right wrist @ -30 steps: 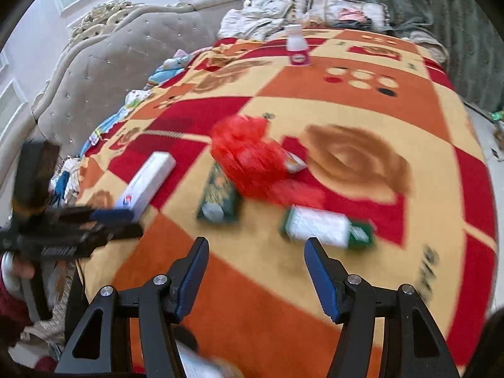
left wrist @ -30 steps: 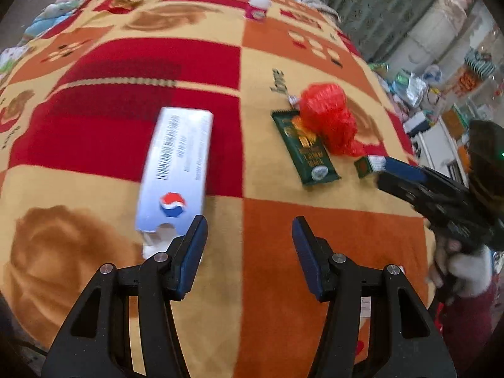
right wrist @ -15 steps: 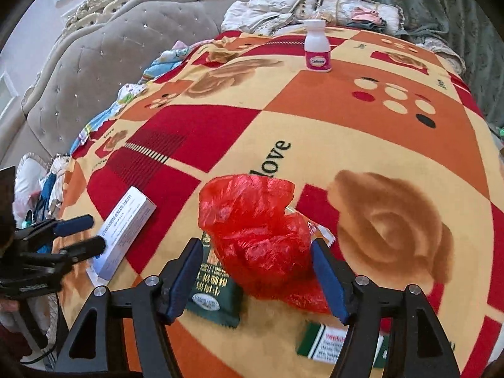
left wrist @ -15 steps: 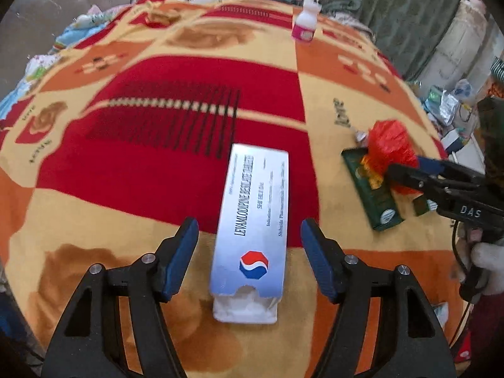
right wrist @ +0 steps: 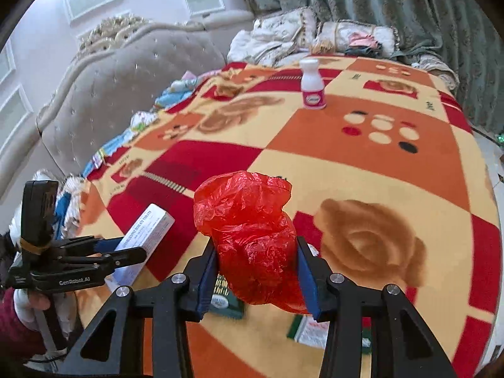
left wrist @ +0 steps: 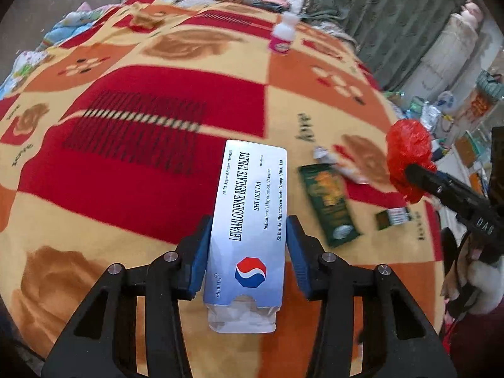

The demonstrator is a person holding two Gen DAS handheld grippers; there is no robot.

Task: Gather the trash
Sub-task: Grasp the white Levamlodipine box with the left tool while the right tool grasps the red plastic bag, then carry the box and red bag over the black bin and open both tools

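My left gripper (left wrist: pixel 247 236) is shut on a silver-blue tablet box (left wrist: pixel 252 217), its pads against both long sides, on the patterned blanket (left wrist: pixel 126 163). My right gripper (right wrist: pixel 255 271) is shut on a crumpled red plastic bag (right wrist: pixel 249 230), lifted a little above the blanket. From the left wrist view the red bag (left wrist: pixel 408 154) hangs at the right gripper's tips. From the right wrist view the box (right wrist: pixel 148 236) sits in the left gripper at lower left. A dark green wrapper (left wrist: pixel 329 201) and a small green-white packet (left wrist: pixel 393 217) lie between them.
A white bottle with a pink label (right wrist: pixel 312 85) stands at the far end of the bed. A small crumpled wrapper (left wrist: pixel 330 157) lies by the green wrapper. A grey tufted headboard (right wrist: pixel 110 88), pillows and green curtains (right wrist: pixel 409 6) surround the bed. Clutter lies on the floor to the right (left wrist: pixel 441 116).
Both grippers have closed: the left around the tablet box, the right around the red bag, which has risen off the wrappers it lay on.
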